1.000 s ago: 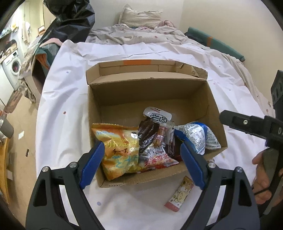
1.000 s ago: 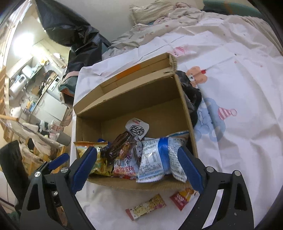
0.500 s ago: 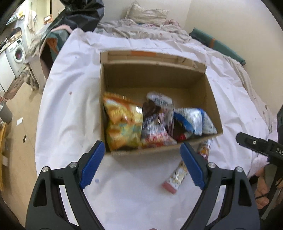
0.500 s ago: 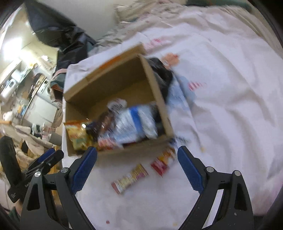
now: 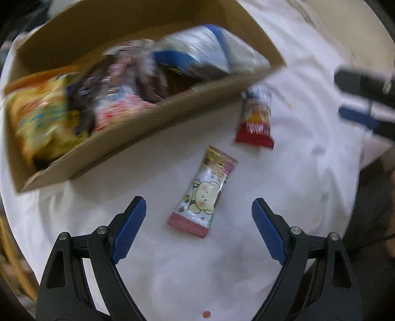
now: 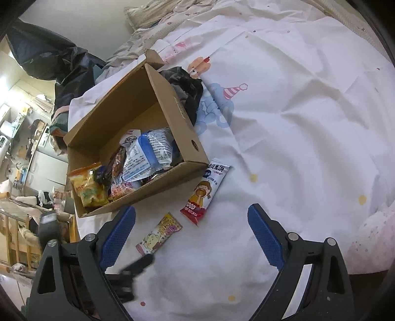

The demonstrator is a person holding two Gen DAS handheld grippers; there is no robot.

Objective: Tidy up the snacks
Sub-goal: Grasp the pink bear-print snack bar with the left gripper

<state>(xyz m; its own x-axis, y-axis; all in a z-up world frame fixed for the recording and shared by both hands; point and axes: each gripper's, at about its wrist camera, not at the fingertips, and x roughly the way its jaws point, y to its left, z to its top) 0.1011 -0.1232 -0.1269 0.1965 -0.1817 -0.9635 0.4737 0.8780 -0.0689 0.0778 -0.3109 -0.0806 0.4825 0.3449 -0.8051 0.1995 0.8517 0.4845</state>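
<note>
Bedsheet; snack between claw fingers.

The box ahead of the tongs was plain brown corrugated cardboard, matt. Its packets were glossy, crinkled plastic film. Two wrappers, a yellow one and a red one, lay shiny on the bed sheet, a soft, creased white cloth. The left tongs wore ribbed blue pads on matt black plastic arms.

White printed bedsheet (bear motif) — pale wall, cluttered bright room beyond.
</note>
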